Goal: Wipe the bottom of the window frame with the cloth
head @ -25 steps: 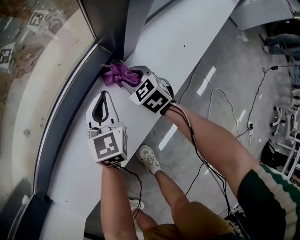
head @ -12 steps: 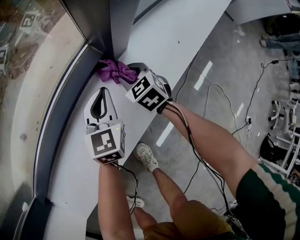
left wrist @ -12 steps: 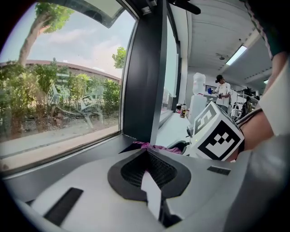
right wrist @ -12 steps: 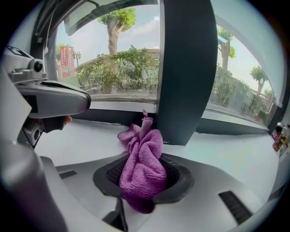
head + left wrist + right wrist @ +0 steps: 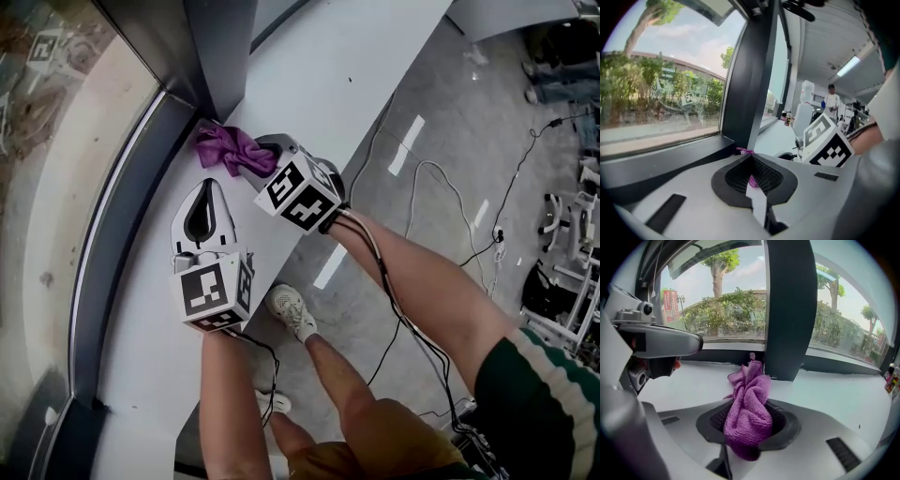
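Still, seemingly, cloth (image 5: 228,147) in right gripper (image 5: 255,161).

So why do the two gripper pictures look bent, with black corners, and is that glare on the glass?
Left gripper view: the wide-angle lens bows the frame and blacks out the corners. Right gripper view: same curving; the cloth is sharp, daylight bright outside. Head view: the glass faintly reflects square markers, top left.

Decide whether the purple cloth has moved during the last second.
No. In the head view the cloth stays bunched at the foot of the dark window post, held in the right claw.
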Demonstrator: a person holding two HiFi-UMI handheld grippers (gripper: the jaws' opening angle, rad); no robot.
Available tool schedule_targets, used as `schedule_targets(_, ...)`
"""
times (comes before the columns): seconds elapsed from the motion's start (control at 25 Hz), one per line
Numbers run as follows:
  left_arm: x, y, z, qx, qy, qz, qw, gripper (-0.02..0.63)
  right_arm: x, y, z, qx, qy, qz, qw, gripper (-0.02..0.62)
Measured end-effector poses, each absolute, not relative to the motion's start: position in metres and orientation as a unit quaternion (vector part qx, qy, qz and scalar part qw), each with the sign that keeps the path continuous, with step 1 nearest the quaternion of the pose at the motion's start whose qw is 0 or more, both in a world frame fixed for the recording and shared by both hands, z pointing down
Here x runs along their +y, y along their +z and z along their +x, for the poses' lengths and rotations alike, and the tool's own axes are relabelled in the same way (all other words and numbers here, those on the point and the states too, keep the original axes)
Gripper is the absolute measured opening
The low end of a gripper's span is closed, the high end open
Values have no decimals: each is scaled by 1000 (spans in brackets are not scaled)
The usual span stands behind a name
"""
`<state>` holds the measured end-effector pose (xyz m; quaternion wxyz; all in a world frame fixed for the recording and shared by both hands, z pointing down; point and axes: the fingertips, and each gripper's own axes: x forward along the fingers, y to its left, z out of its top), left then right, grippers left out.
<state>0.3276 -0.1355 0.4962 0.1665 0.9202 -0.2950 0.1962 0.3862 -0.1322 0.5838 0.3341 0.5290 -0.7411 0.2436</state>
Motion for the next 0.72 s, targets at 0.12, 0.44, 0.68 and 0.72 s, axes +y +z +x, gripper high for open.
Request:
schedule_targets(0.12,-127,491,333,-286,197,925,154,3,-123,581,387,-744,243,527,332,140)
schedule_targets(0.44,-101,490,354,-259,200,933,148,3,-92,582,396,-741,247,532,326,140)
schedule_targets(0.68,-78,517,360,-271,211,926,158,3,-58,596,409,-741,251,528,330,140)
schedule_targets(0.72,-74,517,360,-271,213,925,157,3,-54,594,410,-742,251,527,331,140)
